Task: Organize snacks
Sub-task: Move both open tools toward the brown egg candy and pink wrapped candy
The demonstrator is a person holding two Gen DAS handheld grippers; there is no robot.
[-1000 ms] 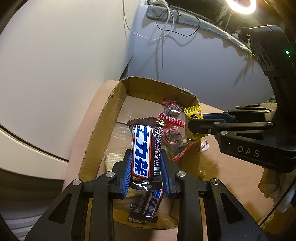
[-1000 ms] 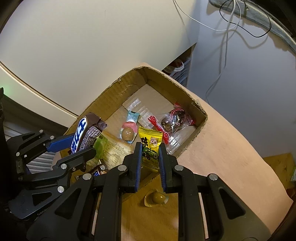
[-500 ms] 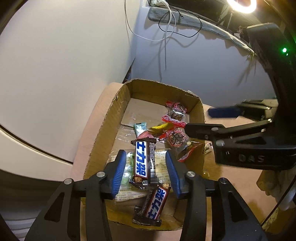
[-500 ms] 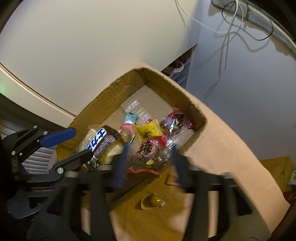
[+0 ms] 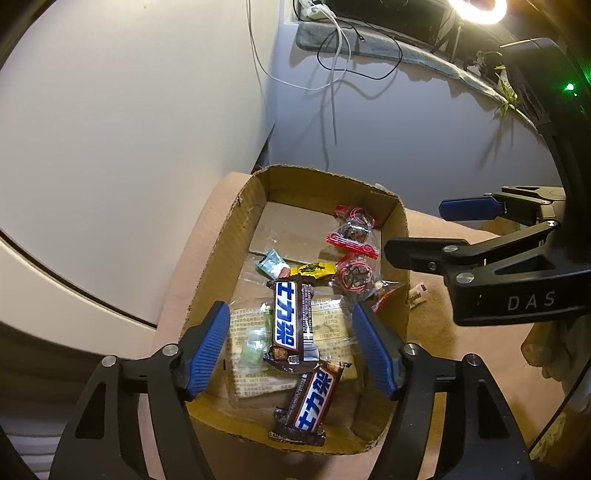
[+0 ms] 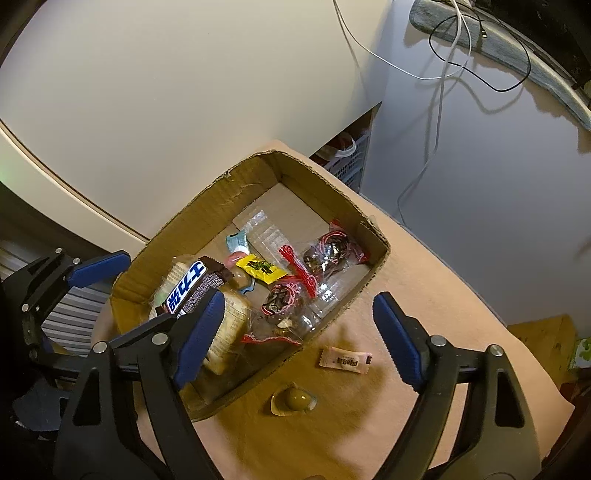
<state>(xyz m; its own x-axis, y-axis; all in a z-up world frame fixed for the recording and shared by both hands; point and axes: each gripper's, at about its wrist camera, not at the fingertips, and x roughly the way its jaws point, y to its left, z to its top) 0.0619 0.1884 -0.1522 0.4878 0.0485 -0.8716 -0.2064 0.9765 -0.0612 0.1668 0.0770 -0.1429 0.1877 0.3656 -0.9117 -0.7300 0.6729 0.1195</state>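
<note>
Snacks gathered inside an open cardboard box (image 5: 236,236) on a peach-coloured tabletop (image 6: 424,266). Brown and blue chocolate bar (image 5: 291,325) lying loose on a clear packet of pale biscuits (image 5: 247,373), near the front of the box. Second matching chocolate bar (image 5: 308,406) propped against the near wall. Further back: yellow candy wrapper (image 5: 314,268), small teal wrapper (image 5: 271,263), two clear bags with red trim (image 5: 351,230) holding dark pieces.

Left gripper (image 5: 291,345) hovering over the box, blue pads spread wide either side of the first bar, touching nothing; jaws just been opening, bar free between them. Right gripper (image 6: 299,336) likewise spread wide and empty, jaws just been opening; one blue pad over the box interior, the other over bare tabletop outside the right wall. Nothing pinched between its pads.

Outside the box, on the tabletop: pink wrapped candy (image 6: 345,360) just beside the box wall, and a round olive-green sweet in clear wrap (image 6: 293,400) a little nearer the camera.

Behind: pale walls, white and black cables (image 6: 439,96) hanging down, bright ring light (image 5: 476,9) at the top edge of the left view.
</note>
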